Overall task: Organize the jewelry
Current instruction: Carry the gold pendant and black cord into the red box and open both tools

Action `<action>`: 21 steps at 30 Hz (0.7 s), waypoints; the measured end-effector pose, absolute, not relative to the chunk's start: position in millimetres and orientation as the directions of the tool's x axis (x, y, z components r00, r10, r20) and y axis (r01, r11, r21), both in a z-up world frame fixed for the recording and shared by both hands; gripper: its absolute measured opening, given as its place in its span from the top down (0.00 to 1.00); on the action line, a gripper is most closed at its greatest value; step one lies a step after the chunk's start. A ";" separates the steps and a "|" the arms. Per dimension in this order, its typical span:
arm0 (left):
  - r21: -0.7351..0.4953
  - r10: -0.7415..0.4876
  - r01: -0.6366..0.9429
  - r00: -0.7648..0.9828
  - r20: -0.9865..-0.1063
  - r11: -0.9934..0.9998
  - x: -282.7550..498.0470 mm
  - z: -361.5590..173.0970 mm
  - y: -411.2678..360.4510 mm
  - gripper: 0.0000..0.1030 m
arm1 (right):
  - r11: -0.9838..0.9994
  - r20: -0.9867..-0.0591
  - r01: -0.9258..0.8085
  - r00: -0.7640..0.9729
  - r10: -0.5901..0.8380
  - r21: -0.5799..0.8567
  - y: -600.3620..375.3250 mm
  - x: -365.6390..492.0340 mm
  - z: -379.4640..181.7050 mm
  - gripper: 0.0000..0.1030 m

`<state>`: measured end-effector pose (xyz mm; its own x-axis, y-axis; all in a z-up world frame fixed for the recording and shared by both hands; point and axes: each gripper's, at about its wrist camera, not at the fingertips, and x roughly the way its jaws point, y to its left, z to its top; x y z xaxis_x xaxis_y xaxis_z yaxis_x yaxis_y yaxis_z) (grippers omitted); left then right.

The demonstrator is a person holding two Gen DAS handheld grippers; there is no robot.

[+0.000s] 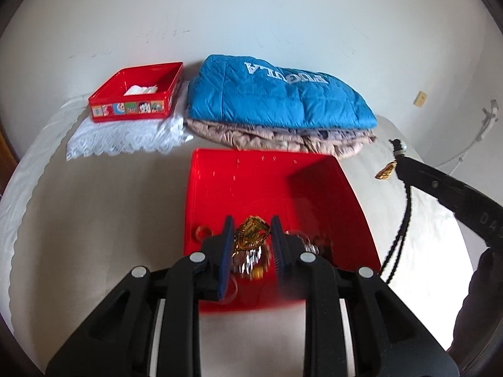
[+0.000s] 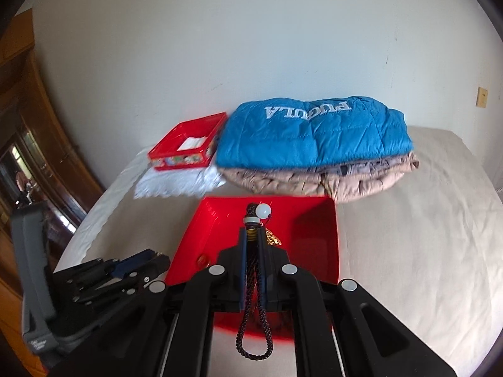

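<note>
Two tools: working over the near red lid (image 1: pixel 270 182) on the bed.
Left tool (image 1: pixel 251 238): spreading around the gold jewelry (image 1: pixel 251 231), readying a grasp.
Right tool (image 2: pixel 251 245): pinching the dark cord necklace (image 2: pixel 253 323), lifting it clear of the lid.
Far-left red tin (image 1: pixel 138 94): sitting open, likely the destination.

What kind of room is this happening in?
Probably a bedroom: a bed sheet serves as the work surface, a folded blue quilt lies by the plain wall, and a wooden wardrobe stands beside it.

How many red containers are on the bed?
2. A red tin sits on white lace at the back left; a red tray lies in front, holding jewelry, under the grippers. None seem hidden.
</note>
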<state>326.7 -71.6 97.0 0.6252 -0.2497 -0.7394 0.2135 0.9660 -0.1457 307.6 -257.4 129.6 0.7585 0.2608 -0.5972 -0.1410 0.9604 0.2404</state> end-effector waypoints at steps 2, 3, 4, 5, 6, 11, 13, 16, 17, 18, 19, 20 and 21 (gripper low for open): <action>-0.152 -0.250 0.207 0.626 -0.739 0.967 340.7 91.0 -73.8 0.79 | 0.960 -0.602 -0.134 0.755 0.259 0.245 -258.4 326.7 118.7 0.94; -0.158 -0.252 0.203 0.623 -0.740 0.966 348.0 86.8 -74.3 0.79 | 0.959 -0.608 -0.129 0.750 0.260 0.251 -259.1 337.6 110.7 0.94; -0.167 -0.256 0.198 0.617 -0.745 0.966 357.5 79.7 -75.2 0.79 | 0.959 -0.615 -0.125 0.744 0.261 0.255 -259.5 347.9 101.8 0.94; -0.174 -0.255 0.190 0.609 -0.751 0.966 366.6 71.5 -76.0 0.79 | 0.958 -0.621 -0.123 0.739 0.261 0.257 -259.6 354.3 95.2 0.94; -0.177 -0.254 0.184 0.601 -0.758 0.967 372.7 64.4 -76.6 0.79 | 0.958 -0.629 -0.119 0.732 0.262 0.260 -259.5 361.2 86.7 0.94; -0.162 -0.235 0.178 0.558 -0.796 0.971 396.0 30.1 -80.4 0.79 | 0.956 -0.666 -0.123 0.694 0.274 0.265 -260.8 385.1 49.4 0.94; -0.146 -0.220 0.176 0.542 -0.811 0.973 401.9 20.9 -82.3 0.79 | 0.957 -0.683 -0.119 0.678 0.273 0.263 -261.3 391.9 39.6 0.94; -0.127 -0.200 0.171 0.533 -0.822 0.977 403.7 13.6 -83.7 0.78 | 0.957 -0.706 -0.107 0.655 0.271 0.268 -262.4 395.0 30.2 0.93; -0.123 -0.197 0.171 0.533 -0.823 0.978 403.5 12.8 -83.5 0.78 | 0.958 -0.710 -0.108 0.651 0.269 0.264 -262.5 394.8 29.0 0.91; -0.116 -0.190 0.168 0.537 -0.822 0.979 402.4 12.9 -83.3 0.78 | 0.961 -0.712 -0.107 0.652 0.262 0.256 -262.2 393.4 29.0 0.90; -0.108 -0.183 0.168 0.541 -0.821 0.980 401.4 13.5 -83.6 0.75 | 0.963 -0.711 -0.105 0.655 0.255 0.248 -262.0 392.4 29.8 0.85; -0.101 -0.178 0.168 0.546 -0.819 0.981 400.7 14.5 -83.7 0.69 | 0.964 -0.707 -0.106 0.661 0.251 0.243 -261.4 390.2 31.1 0.82; -0.098 -0.176 0.168 0.551 -0.816 0.981 399.5 15.5 -83.7 0.66 | 0.964 -0.704 -0.109 0.664 0.251 0.241 -260.7 388.4 32.1 0.82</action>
